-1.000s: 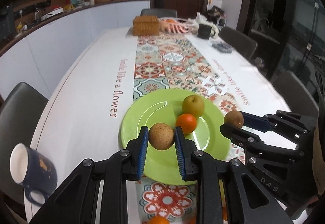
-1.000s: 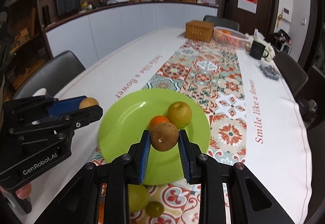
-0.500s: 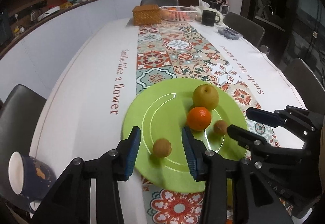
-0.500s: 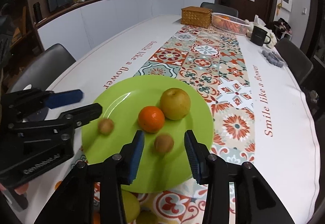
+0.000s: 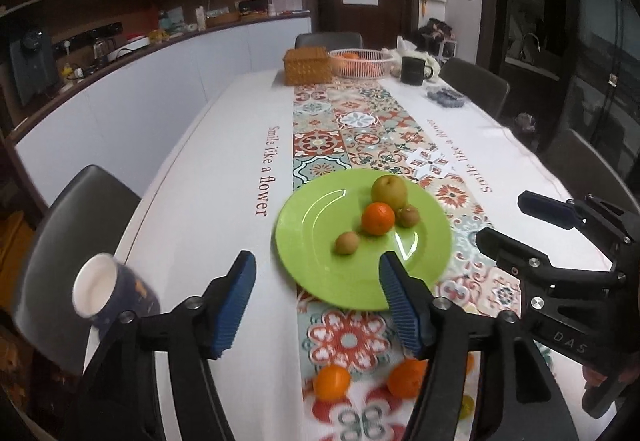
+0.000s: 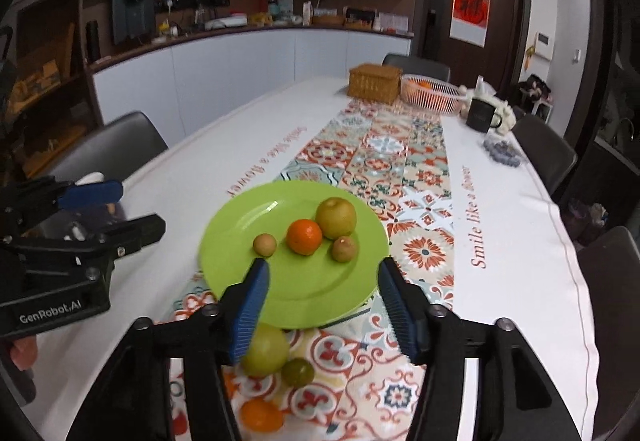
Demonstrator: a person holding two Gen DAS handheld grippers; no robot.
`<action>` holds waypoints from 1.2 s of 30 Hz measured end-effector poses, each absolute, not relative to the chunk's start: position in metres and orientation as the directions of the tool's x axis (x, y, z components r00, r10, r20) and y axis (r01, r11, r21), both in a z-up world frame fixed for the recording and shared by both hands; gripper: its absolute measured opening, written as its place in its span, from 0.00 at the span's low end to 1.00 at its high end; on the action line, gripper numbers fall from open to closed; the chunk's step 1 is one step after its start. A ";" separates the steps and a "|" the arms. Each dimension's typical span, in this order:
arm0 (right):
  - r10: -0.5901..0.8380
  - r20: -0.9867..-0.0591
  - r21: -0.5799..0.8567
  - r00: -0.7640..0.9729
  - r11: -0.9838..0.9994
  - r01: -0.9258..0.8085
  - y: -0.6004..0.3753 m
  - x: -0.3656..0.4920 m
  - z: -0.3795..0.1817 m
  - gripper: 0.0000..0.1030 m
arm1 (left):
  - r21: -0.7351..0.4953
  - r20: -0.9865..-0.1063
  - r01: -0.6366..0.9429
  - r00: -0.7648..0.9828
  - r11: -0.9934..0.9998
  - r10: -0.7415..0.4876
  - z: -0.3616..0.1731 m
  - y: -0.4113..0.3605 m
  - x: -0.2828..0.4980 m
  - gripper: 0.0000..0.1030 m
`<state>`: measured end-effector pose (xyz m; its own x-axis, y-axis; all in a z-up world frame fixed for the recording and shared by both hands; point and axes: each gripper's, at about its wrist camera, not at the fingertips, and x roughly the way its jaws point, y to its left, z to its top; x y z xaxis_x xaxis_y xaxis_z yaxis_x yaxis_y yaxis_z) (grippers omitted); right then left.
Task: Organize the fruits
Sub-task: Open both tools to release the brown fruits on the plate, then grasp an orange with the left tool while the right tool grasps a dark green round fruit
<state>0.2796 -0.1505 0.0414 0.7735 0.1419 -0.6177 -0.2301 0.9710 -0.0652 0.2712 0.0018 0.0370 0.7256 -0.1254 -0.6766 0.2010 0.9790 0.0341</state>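
Left-wrist view, reading from the left: a dark mug (image 5: 114, 295) sits tilted at the bench (image 5: 208, 177) edge. My left hand-held gripper (image 5: 316, 305) has just been opening; its blue pads stand apart with nothing between them, hanging over the near rim of the green plate (image 5: 316, 281). On that plate lie a small brown fruit (image 5: 347, 243), an orange (image 5: 377, 218), a pear (image 5: 389, 192) behind it and a second brown fruit (image 5: 408, 216), the last three bunched close. Two more oranges (image 5: 331, 382) lie blurred on the patterned runner below the plate. My right hand-held gripper (image 6: 322, 301) has likewise just been opening and holds nothing; beneath it a green fruit (image 6: 265, 351) rests off the plate.
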 end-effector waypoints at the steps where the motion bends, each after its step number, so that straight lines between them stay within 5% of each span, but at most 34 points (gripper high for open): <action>1: 0.145 -0.608 -0.070 0.780 0.970 -0.234 -0.149 0.272 0.045 0.58 | 0.033 -0.674 0.201 0.728 0.979 -0.127 0.040 0.003 0.264 0.64; 19: 0.130 -0.588 -0.026 0.799 0.984 -0.179 -0.130 0.181 0.046 0.58 | 0.069 -0.632 0.217 0.765 0.974 -0.126 0.045 0.032 0.167 0.74; 36: 0.085 -0.726 0.042 0.683 0.996 -0.079 -0.122 0.171 -0.030 0.58 | 0.107 -0.704 0.279 0.699 0.954 -0.126 -0.015 0.042 0.169 0.74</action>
<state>0.1715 -0.1224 -0.0303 0.6826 0.0847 -0.7259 -0.0792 0.9960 0.0417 0.1693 0.0424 -0.0152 0.6990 -0.1258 -0.7040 0.2791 0.9543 0.1066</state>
